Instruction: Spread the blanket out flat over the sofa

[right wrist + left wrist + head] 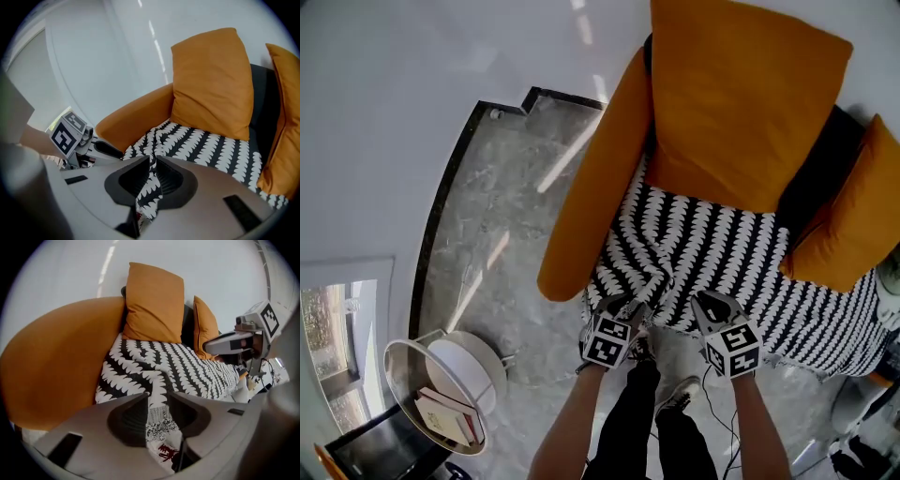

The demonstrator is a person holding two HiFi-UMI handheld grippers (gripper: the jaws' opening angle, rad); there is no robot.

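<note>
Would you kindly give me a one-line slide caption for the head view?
The left gripper and right gripper at the front edge of the black-and-white blanket on the orange sofa.

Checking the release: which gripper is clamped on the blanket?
The right gripper: its jaws pinch a fold of the blanket. On the left gripper the jaws stand apart, the blanket's edge loose between them.
</note>
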